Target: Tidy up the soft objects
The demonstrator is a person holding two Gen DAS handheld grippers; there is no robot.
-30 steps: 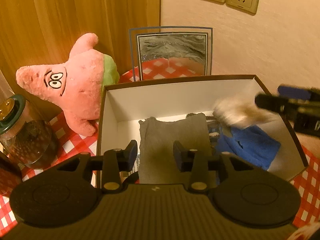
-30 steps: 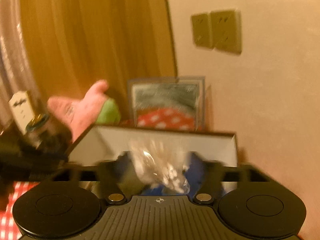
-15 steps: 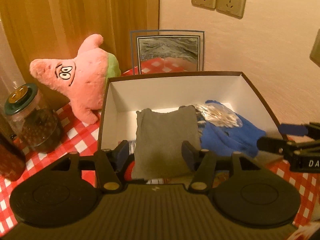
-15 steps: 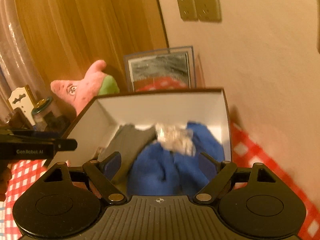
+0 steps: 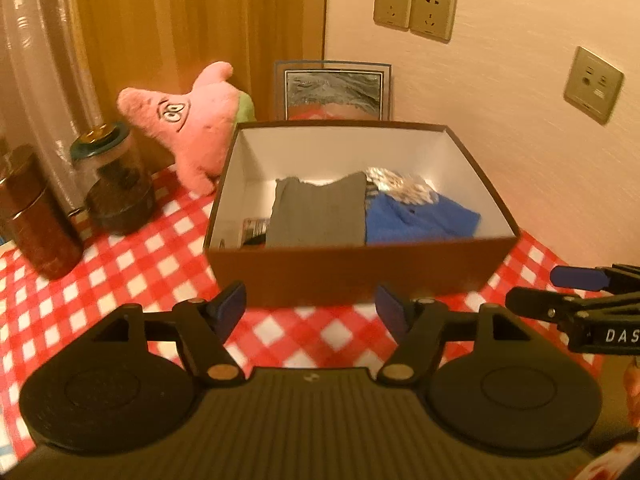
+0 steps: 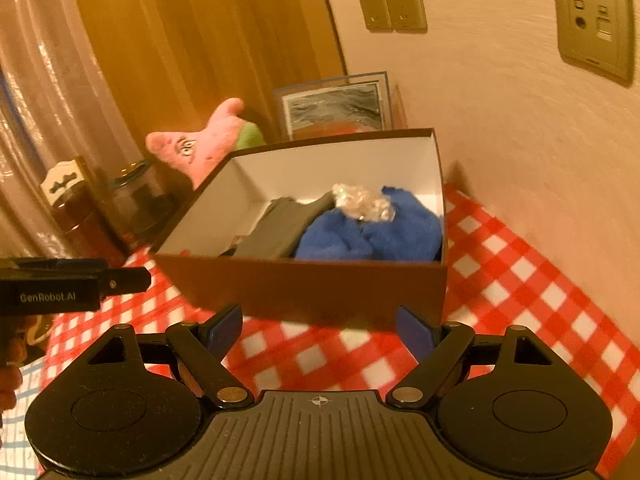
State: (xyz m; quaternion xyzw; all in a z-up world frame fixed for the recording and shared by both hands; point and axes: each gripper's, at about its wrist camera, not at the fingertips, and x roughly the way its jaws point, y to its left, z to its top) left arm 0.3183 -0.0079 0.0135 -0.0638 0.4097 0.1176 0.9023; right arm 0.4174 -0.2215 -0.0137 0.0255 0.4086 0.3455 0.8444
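Note:
A brown box [image 5: 360,268] [image 6: 312,284] with white inner walls stands on the red checked tablecloth. Inside lie a folded grey cloth [image 5: 320,212] [image 6: 276,228], a blue cloth [image 5: 416,216] [image 6: 372,232] and a crinkly clear bag [image 5: 396,186] [image 6: 362,202] on top. A pink star plush [image 5: 188,128] [image 6: 204,146] leans behind the box's left side. My left gripper [image 5: 312,310] hangs in front of the box, its jaws opening with nothing between them. My right gripper [image 6: 318,330] is open and empty, also before the box.
Two dark jars [image 5: 116,184] [image 5: 36,216] stand left of the box. A framed picture [image 5: 332,88] leans on the wall behind it, under wall sockets [image 5: 414,10]. The checked cloth [image 6: 520,280] runs to the right of the box beside the wall.
Both grippers have drawn back out of the box to its near side. The right one let the clear bag drop onto the blue cloth. The left jaws have spread wider.

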